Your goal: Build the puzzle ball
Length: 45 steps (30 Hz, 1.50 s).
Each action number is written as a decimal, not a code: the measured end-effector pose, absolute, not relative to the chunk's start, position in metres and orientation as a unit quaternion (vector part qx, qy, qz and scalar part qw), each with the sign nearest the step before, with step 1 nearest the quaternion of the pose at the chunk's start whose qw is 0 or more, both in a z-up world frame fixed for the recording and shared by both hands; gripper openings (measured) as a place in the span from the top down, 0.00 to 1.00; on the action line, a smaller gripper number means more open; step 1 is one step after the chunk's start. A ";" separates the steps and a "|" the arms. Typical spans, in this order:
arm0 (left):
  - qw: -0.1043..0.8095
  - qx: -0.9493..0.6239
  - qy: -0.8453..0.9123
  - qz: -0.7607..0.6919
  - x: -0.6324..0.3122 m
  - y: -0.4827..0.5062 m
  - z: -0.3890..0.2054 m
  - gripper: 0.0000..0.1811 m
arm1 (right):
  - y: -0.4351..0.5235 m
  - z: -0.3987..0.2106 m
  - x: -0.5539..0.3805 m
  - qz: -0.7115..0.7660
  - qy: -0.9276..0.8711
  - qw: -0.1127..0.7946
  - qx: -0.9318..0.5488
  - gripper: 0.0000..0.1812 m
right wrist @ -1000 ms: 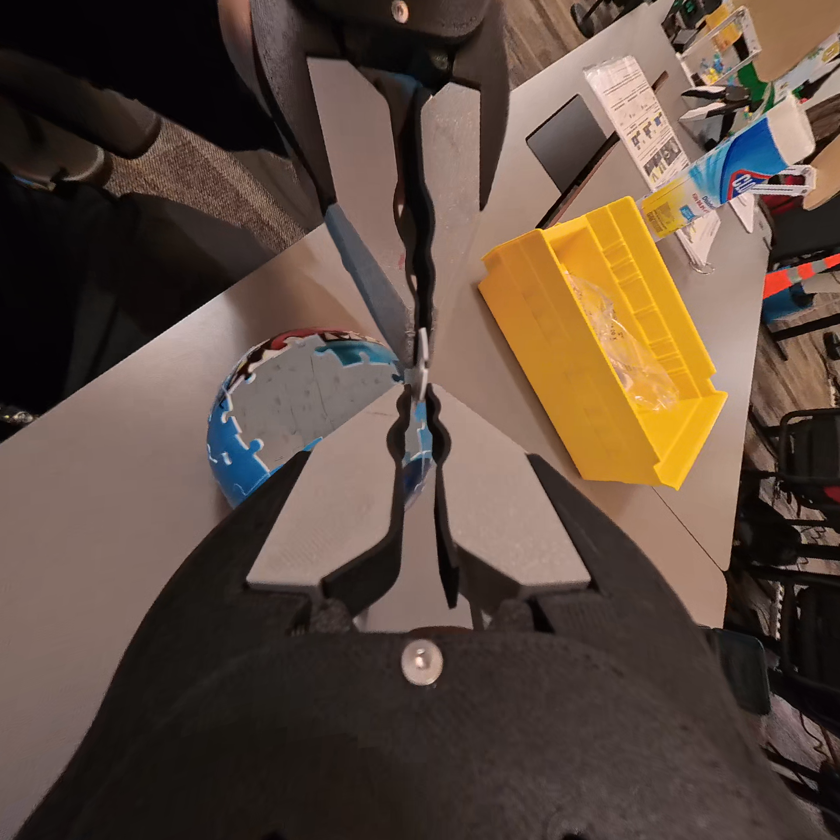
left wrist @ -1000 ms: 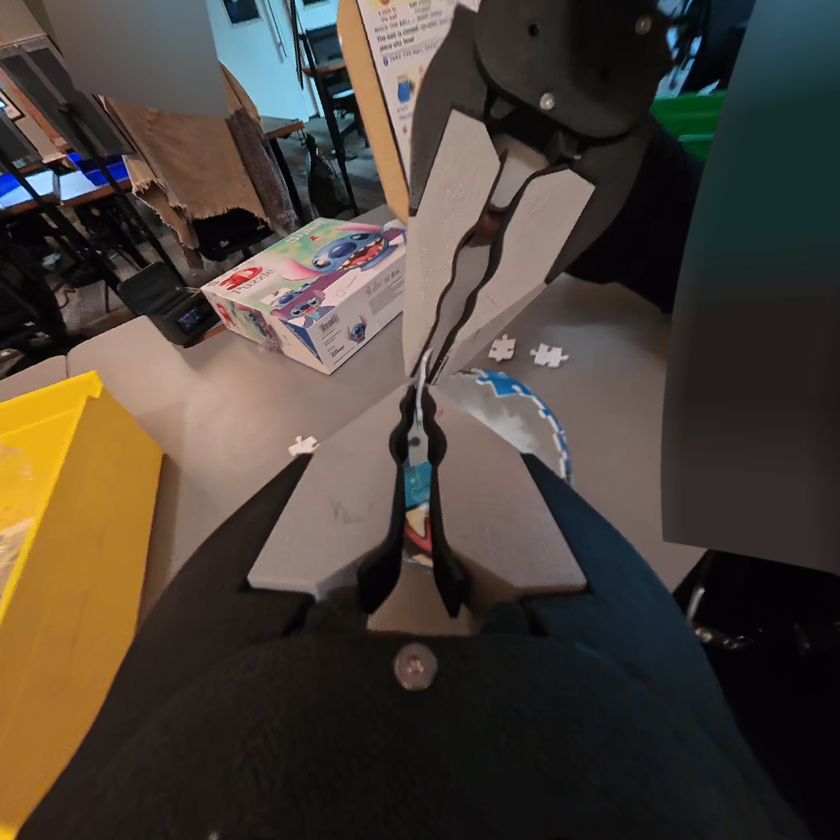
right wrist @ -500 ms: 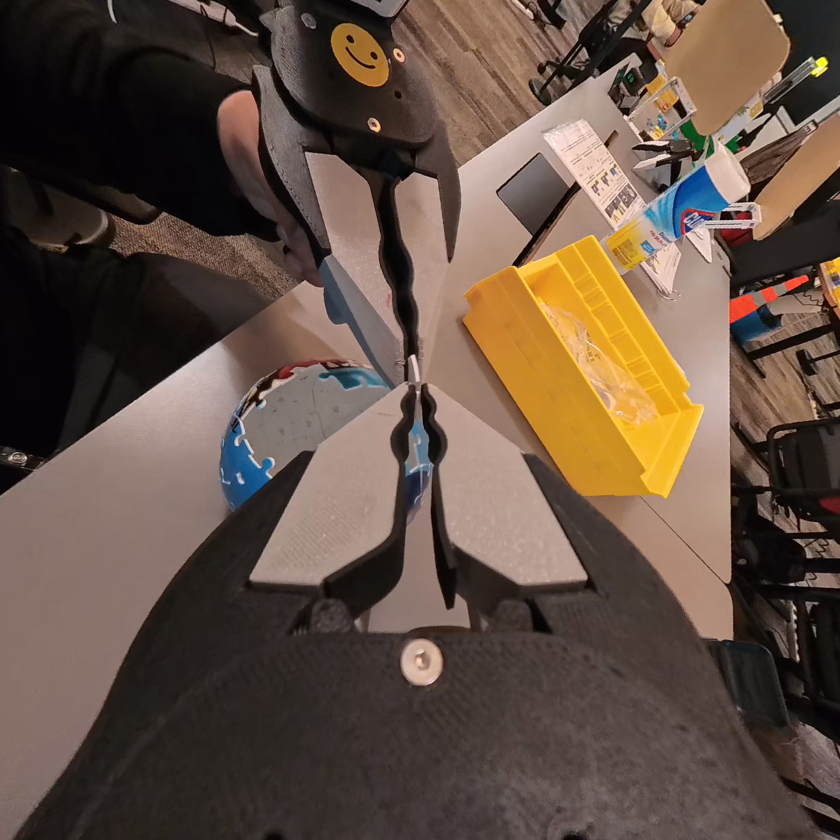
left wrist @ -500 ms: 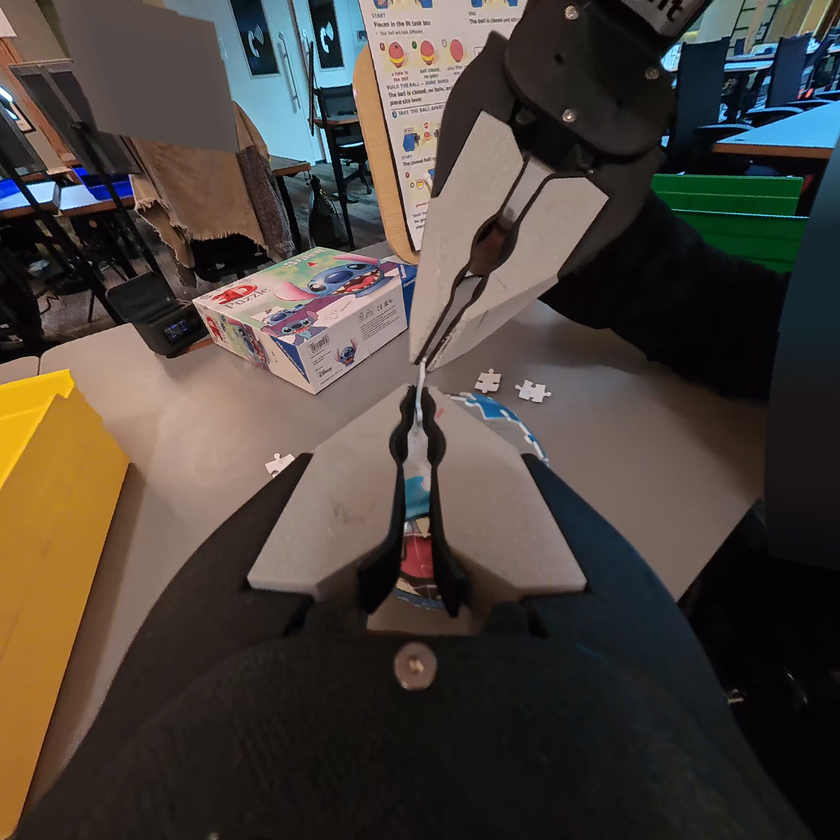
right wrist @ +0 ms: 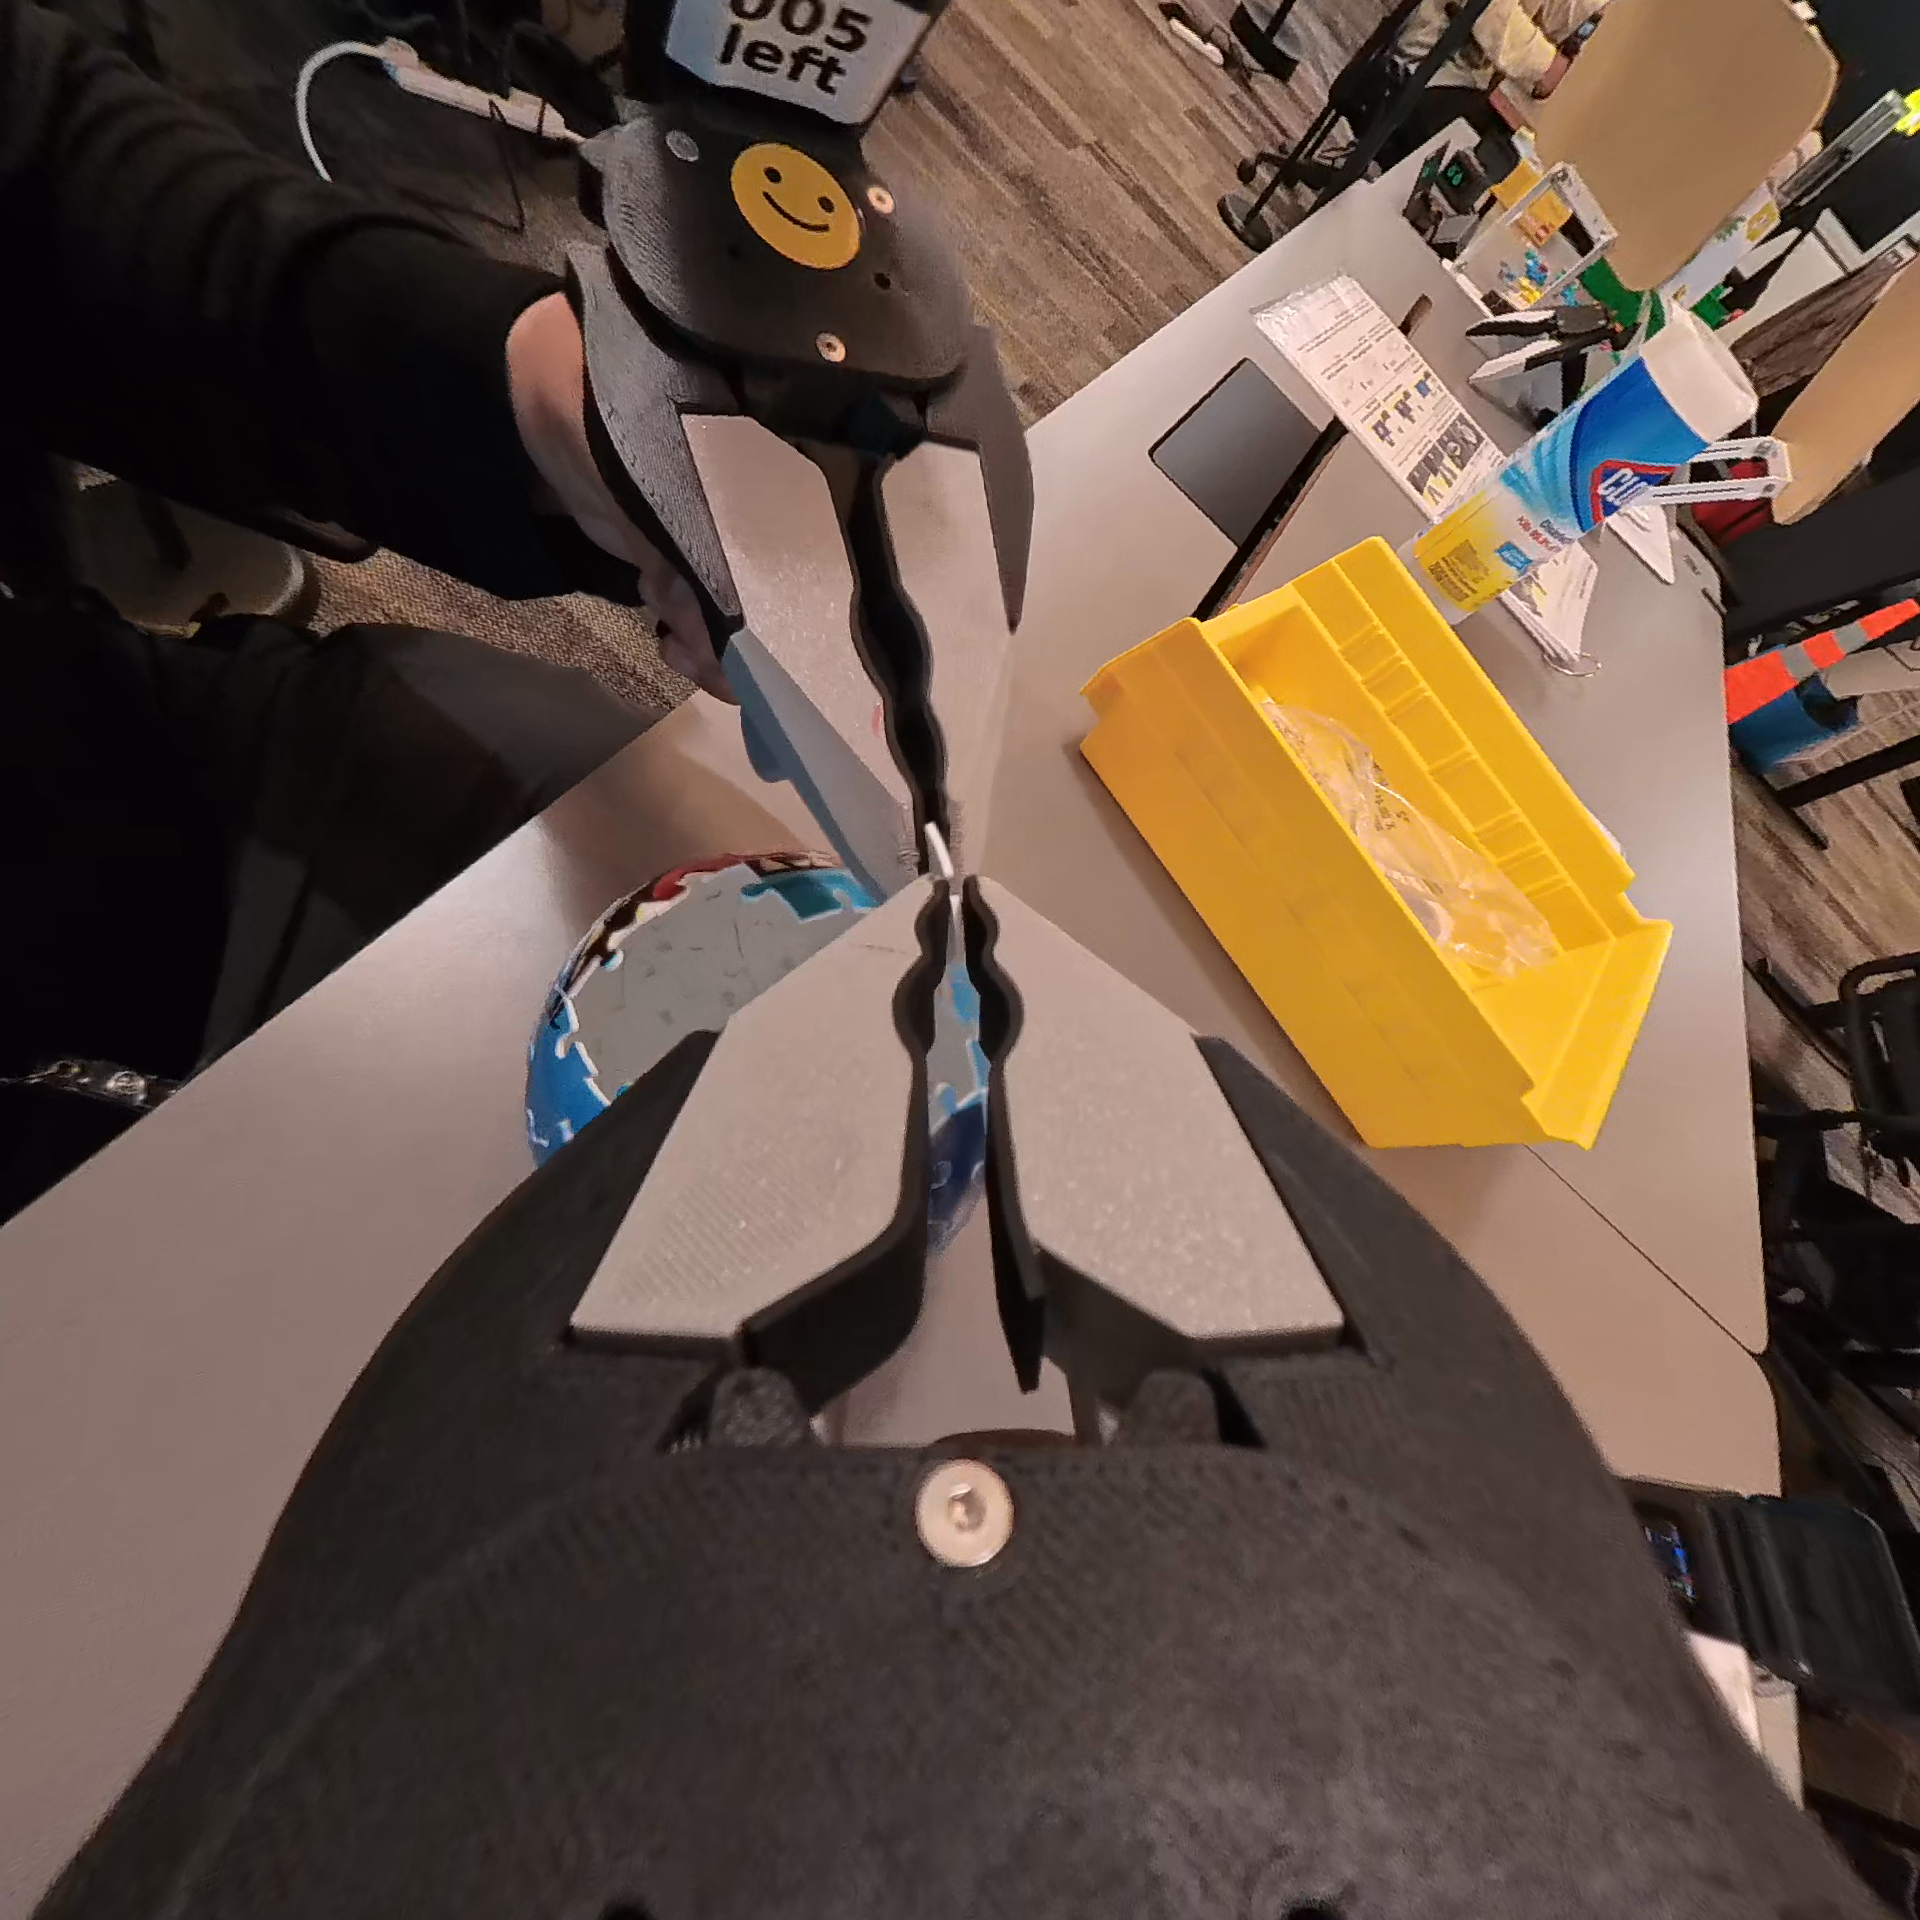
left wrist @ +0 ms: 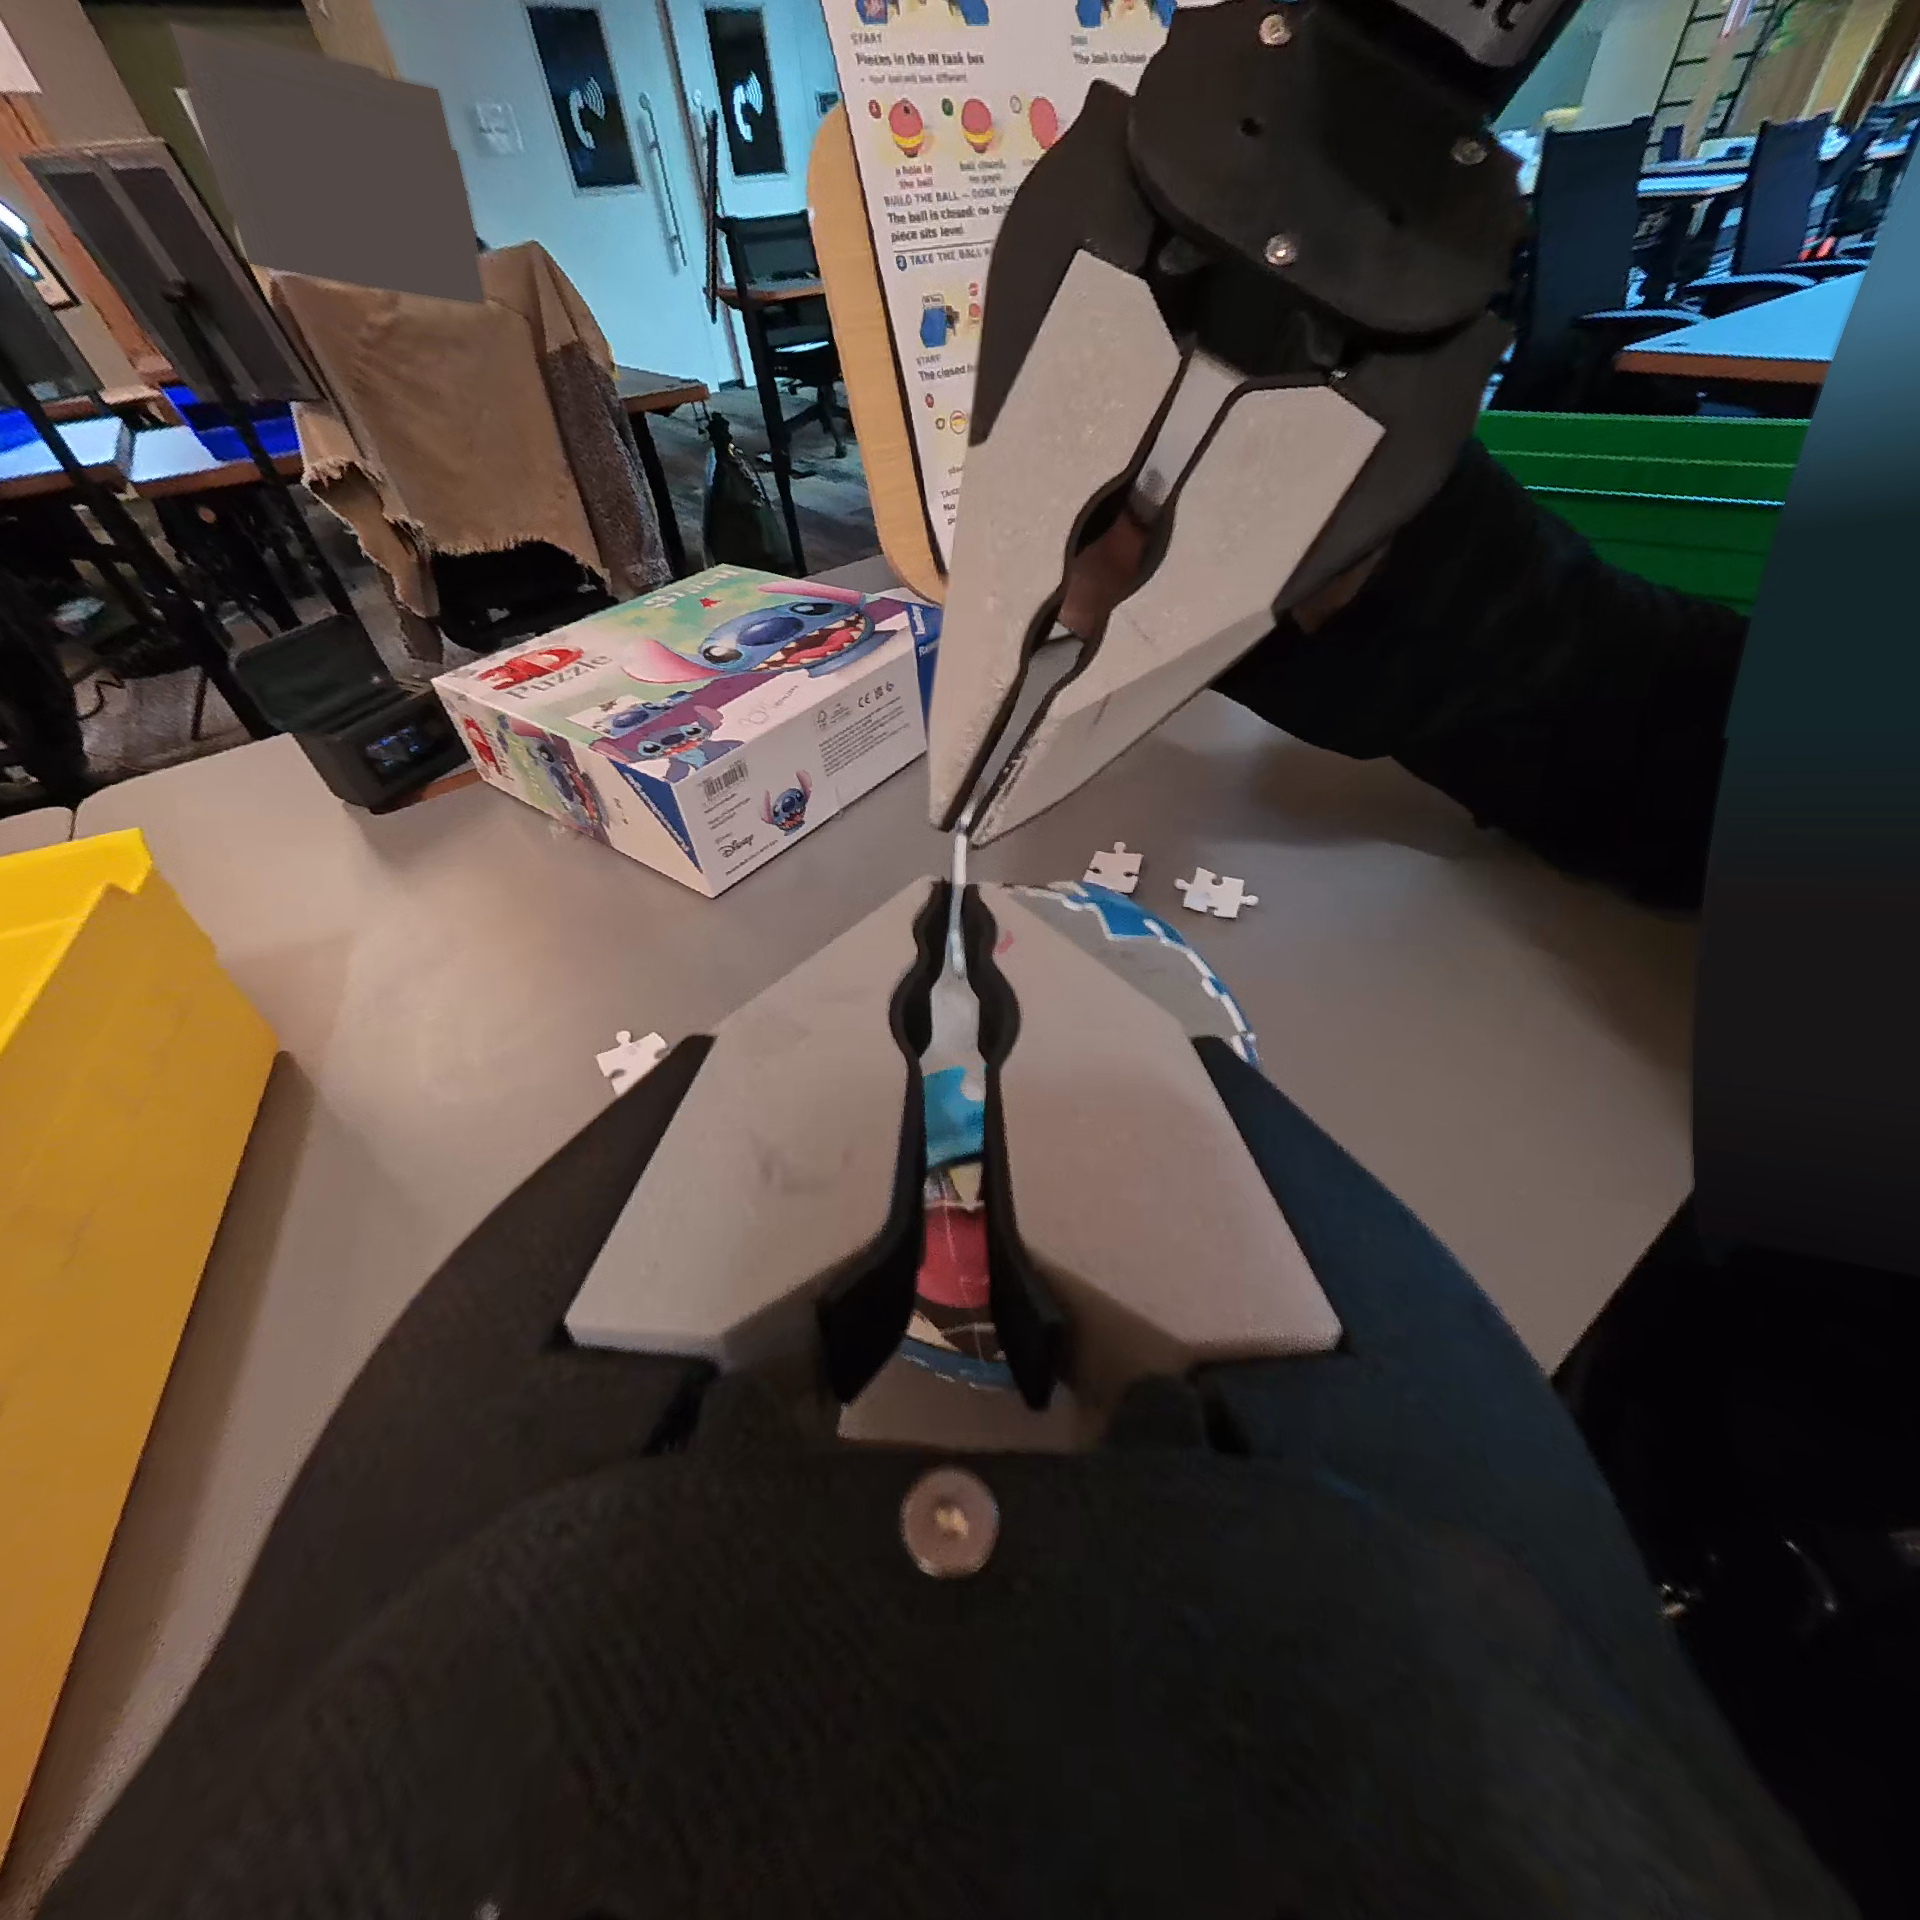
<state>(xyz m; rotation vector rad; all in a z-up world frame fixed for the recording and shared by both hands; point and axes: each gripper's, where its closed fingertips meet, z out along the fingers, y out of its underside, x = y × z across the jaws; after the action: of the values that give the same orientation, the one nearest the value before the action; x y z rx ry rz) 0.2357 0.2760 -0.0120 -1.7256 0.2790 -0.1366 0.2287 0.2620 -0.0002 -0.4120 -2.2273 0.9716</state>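
Pinching one thin puzzle piece (left wrist: 958, 862) tip to tip, the left gripper (left wrist: 953, 902) and right gripper (right wrist: 948, 896) are both clamped on it above the half-built puzzle ball (right wrist: 665, 966) on the desk (left wrist: 436, 935); release only one side, gently.

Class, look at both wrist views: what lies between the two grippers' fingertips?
A thin white puzzle piece bridges the left gripper and right gripper, edge-on; both views show it.
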 end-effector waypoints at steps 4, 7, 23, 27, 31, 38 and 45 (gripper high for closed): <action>0.644 -0.754 0.124 -0.045 0.235 0.275 -0.009 0.99 | 0.264 0.002 0.229 0.367 -0.852 0.339 -0.158 1.00; 0.646 -0.753 0.118 -0.045 0.233 0.270 -0.008 0.92 | 0.269 0.005 0.228 0.367 -0.848 0.347 -0.162 1.00; 0.573 -0.812 0.108 -0.041 0.241 0.232 -0.062 0.59 | 0.289 0.007 0.228 0.348 -0.846 0.369 -0.162 1.00; 0.539 -0.835 0.103 -0.018 0.241 0.236 -0.088 0.44 | 0.291 0.003 0.230 0.337 -0.852 0.373 -0.147 1.00; 0.540 -0.836 0.102 -0.017 0.246 0.247 -0.095 0.39 | 0.286 -0.002 0.230 0.334 -0.856 0.370 -0.137 1.00; 0.507 -0.849 0.145 0.015 0.238 0.256 -0.105 0.39 | 0.285 -0.004 0.231 0.324 -0.860 0.372 -0.132 1.00; 0.485 -0.849 0.209 0.011 0.223 0.258 -0.103 0.42 | 0.288 -0.005 0.228 0.325 -0.858 0.373 -0.139 1.00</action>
<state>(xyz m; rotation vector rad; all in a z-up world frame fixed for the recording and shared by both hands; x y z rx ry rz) 0.2231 0.2585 -0.1030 -2.0672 0.5081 0.0276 0.2283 0.2885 -0.0050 -0.3562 -2.1972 0.8317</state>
